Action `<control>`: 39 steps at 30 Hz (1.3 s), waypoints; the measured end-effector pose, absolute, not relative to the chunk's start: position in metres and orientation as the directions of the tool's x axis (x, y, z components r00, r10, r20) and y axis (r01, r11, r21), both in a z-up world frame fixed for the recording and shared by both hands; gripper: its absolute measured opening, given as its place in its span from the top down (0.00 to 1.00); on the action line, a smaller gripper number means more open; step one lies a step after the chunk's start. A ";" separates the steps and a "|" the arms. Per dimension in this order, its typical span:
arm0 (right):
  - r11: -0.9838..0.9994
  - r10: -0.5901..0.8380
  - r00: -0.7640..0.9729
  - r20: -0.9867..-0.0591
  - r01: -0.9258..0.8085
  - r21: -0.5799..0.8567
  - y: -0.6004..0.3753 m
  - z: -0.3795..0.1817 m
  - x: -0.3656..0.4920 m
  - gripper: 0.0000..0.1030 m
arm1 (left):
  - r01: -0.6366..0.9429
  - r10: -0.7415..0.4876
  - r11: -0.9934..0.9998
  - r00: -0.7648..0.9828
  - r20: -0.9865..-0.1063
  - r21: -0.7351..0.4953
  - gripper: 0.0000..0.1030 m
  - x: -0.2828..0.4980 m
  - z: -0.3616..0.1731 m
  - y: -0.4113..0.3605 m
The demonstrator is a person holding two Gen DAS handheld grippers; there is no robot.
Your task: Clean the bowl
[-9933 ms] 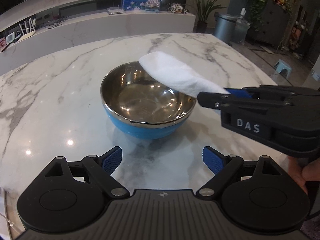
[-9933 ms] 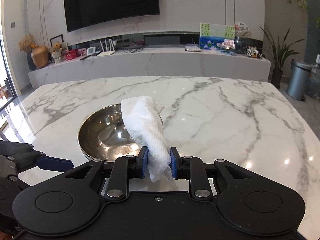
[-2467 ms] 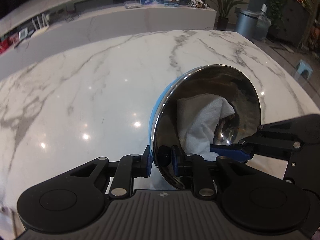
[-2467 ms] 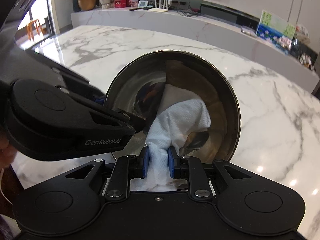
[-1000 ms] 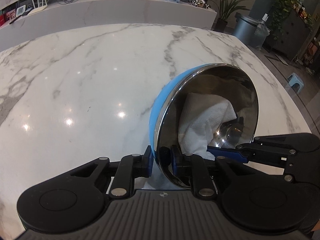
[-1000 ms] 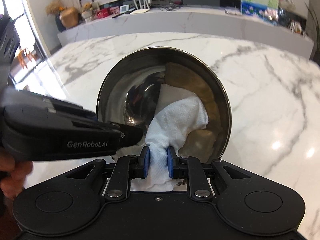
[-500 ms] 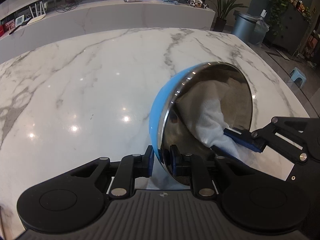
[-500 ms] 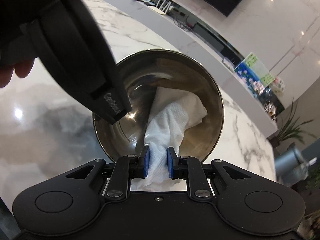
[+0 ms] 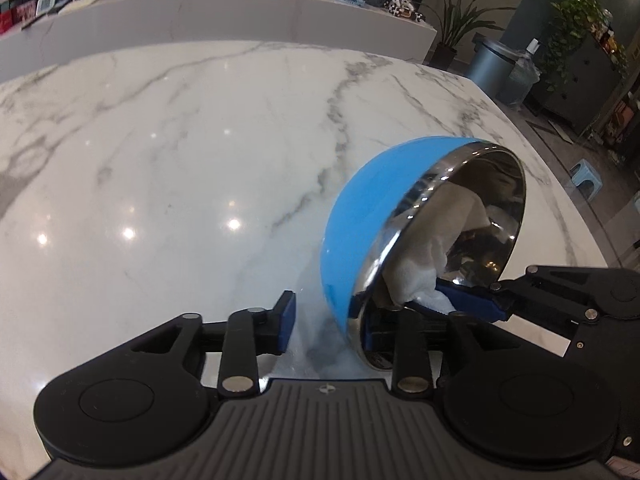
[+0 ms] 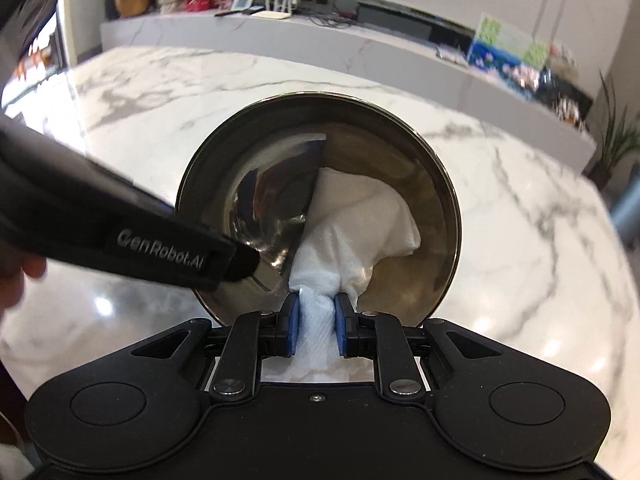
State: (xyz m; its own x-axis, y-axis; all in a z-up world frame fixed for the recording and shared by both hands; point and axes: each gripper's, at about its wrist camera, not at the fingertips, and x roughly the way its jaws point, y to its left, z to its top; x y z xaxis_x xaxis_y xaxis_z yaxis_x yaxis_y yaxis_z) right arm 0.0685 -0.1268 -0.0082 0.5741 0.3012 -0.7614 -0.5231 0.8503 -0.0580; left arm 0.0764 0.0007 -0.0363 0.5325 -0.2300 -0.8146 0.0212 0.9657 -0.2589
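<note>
worktop (image 9: 168, 152) of white marble with grey veins fills both views, glossy with lamp glints. beyond it, at twelve o'clock, a long pale ledge (image 10: 320, 46) carries small items too blurred to name. a grey bin (image 9: 494, 68) and a potted plant (image 9: 454, 20) stand past the worktop's edge at about one o'clock in the left wrist view.

bowl (image 9: 362, 236), blue outside and shiny steel inside, is tipped steeply on its side on the worktop, mouth turned toward three o'clock in the left wrist view; in the right wrist view its round mouth (image 10: 320, 204) faces the camera.

paper towel (image 10: 356, 224), white and crumpled, lies pressed against the bowl's inner wall at about four o'clock of the mouth.

left tongs (image 9: 320, 318) have just been opening: the left pad stands clear of the blue wall, the other finger is inside the rim, so the rim sits between them unclamped.

right tongs (image 10: 316, 322) are closed tight on the bunched end of the paper towel, at the bowl's lower rim, six o'clock.
</note>
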 end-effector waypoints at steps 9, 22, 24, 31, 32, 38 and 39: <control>0.870 0.378 0.521 -0.765 -0.482 0.101 -0.139 -0.006 0.076 0.84 | 0.045 -0.259 0.960 0.522 -0.813 -0.277 0.79 0.078 -0.039 -0.007; 0.836 0.296 0.583 -0.757 -0.541 -0.090 -0.123 -0.013 0.063 0.85 | 0.074 -0.199 0.979 0.548 -0.813 -0.189 0.83 0.075 -0.032 -0.015; 0.827 0.281 0.597 -0.751 -0.547 -0.126 -0.120 -0.014 0.061 0.85 | 0.076 -0.184 0.982 0.553 -0.813 -0.171 0.83 0.074 -0.030 -0.016; 0.788 0.219 0.664 -0.715 -0.553 -0.271 -0.111 -0.017 0.052 0.85 | 0.099 -0.111 0.993 0.589 -0.800 -0.065 0.83 0.069 -0.023 -0.022; 0.787 0.218 0.664 -0.715 -0.553 -0.273 -0.111 -0.018 0.052 0.85 | 0.101 -0.103 0.993 0.594 -0.798 -0.054 0.83 0.068 -0.022 -0.023; 0.798 0.226 0.655 -0.721 -0.549 -0.248 -0.113 -0.017 0.055 0.85 | 0.094 -0.101 0.994 0.604 -0.791 -0.055 0.83 0.066 -0.020 -0.023; 0.804 0.230 0.650 -0.725 -0.546 -0.235 -0.115 -0.016 0.056 0.85 | 0.089 -0.107 0.994 0.604 -0.790 -0.066 0.82 0.066 -0.020 -0.022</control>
State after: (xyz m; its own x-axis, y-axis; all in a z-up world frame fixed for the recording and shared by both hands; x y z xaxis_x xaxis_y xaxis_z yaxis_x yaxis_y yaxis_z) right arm 0.0562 -0.1147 -0.0164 0.6496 0.2298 -0.7247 -0.5465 0.8039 -0.2349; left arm 0.0663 -0.0216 -0.0201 0.6044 -0.1065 -0.7895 0.0886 0.9939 -0.0662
